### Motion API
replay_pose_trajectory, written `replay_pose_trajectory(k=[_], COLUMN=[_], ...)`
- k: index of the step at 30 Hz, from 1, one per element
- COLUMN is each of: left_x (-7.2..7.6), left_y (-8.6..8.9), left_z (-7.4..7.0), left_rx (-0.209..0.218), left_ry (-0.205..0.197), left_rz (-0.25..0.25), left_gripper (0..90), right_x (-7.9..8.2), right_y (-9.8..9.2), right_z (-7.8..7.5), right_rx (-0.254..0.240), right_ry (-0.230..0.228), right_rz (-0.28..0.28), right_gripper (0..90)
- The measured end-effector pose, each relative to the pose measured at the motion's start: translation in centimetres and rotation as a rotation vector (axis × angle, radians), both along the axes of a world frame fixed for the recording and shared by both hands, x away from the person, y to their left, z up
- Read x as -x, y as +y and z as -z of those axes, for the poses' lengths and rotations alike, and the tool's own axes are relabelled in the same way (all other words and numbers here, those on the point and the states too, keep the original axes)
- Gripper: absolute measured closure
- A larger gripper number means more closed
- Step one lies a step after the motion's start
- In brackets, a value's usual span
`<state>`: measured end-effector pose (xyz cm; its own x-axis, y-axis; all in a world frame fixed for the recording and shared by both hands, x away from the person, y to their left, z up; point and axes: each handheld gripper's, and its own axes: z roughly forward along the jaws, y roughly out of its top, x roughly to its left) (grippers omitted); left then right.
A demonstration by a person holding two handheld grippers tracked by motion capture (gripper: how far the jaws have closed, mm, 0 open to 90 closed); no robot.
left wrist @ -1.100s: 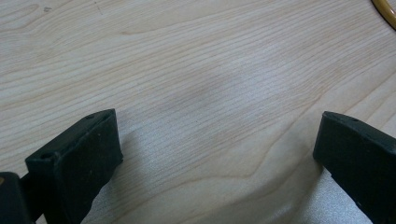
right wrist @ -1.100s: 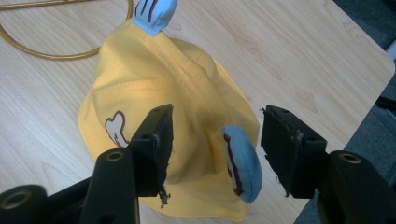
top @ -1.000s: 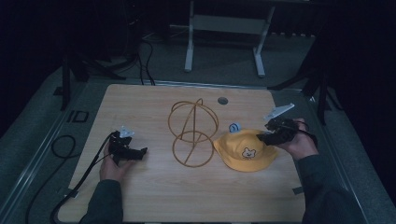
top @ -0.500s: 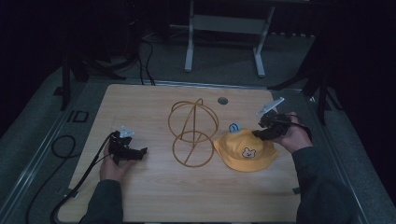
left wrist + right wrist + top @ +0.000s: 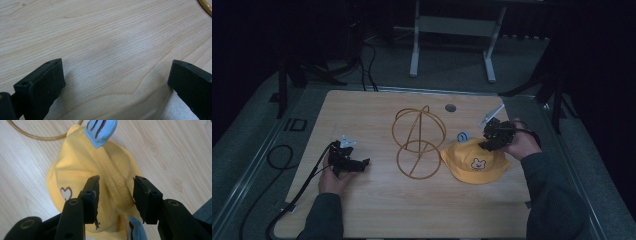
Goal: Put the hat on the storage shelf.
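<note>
Right gripper view looks down on a soft yellow cloth hat (image 5: 82, 177) with stitched seams and pale blue ears, lying on the wood-grain table (image 5: 175, 152) beside a thin golden wire stand (image 5: 418, 142). The right gripper (image 5: 115, 195) has its jaws spread over a raised fold of the crown, whether touching is unclear. The left gripper (image 5: 115, 82) hangs wide open over bare wood.
</note>
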<state>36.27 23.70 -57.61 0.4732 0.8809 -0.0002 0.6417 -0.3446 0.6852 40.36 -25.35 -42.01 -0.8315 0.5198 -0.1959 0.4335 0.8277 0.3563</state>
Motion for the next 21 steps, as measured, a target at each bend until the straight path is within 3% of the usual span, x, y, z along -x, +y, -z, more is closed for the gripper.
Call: replay_pose_trajectory(k=[5, 8, 21], left_x=[0.1, 0.1, 0.1], left_y=[0.0, 0.0, 0.0], left_z=[0.0, 0.0, 0.0], left_rx=[0.002, 0.003, 0.0], left_ry=[0.0, 0.0, 0.001], left_rz=[0.003, 0.003, 0.006], left_gripper=[0.6, 0.6, 0.6], right_x=[-0.4, -0.8, -1.7], right_y=[0.2, 0.2, 0.8], right_z=[0.5, 0.8, 1.8], right_rx=[0.034, 0.034, 0.093], right_ry=[0.024, 0.054, 0.119], right_rz=[-0.01, -0.025, -0.049], right_gripper=[58.2, 64.1, 60.4])
